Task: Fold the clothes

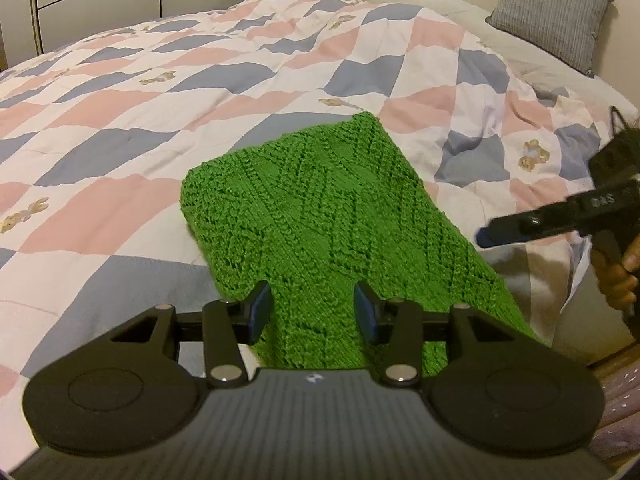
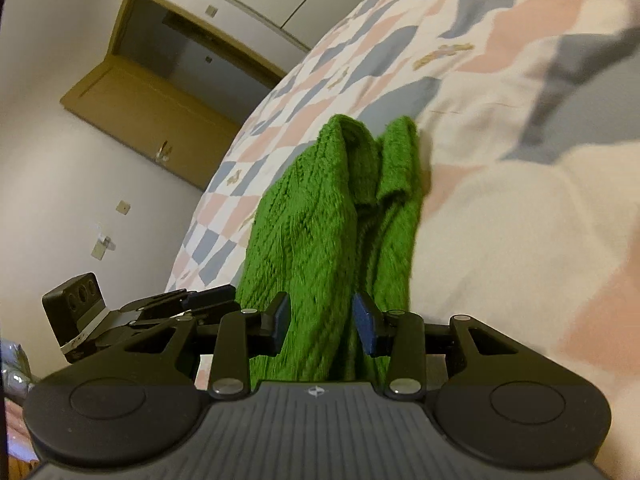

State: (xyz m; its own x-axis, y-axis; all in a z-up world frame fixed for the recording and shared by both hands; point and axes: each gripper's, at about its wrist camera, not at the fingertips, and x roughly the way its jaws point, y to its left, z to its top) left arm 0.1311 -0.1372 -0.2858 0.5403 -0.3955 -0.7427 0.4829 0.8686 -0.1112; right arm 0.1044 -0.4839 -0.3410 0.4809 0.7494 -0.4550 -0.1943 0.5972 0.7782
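A green knitted garment (image 1: 320,208) lies folded in a long rectangle on the quilted bed (image 1: 120,120). My left gripper (image 1: 312,316) hovers open over the garment's near end, with knit showing in the wide gap between the blue pads (image 1: 258,312). A person's hand (image 1: 616,280) holds my right gripper (image 1: 486,236) just off the garment's right edge. In the right wrist view, the right gripper (image 2: 322,326) is open and faces the garment's layered side (image 2: 320,220), with fabric between and beyond its fingers. I cannot tell whether the pads touch it.
The pink, blue and white checked quilt (image 2: 520,160) covers the whole bed. A grey pillow (image 1: 552,12) rests at the far right against a pale headboard. A wooden door (image 2: 152,120) and wall lie beyond the bed. The left gripper body (image 2: 160,312) sits low at left.
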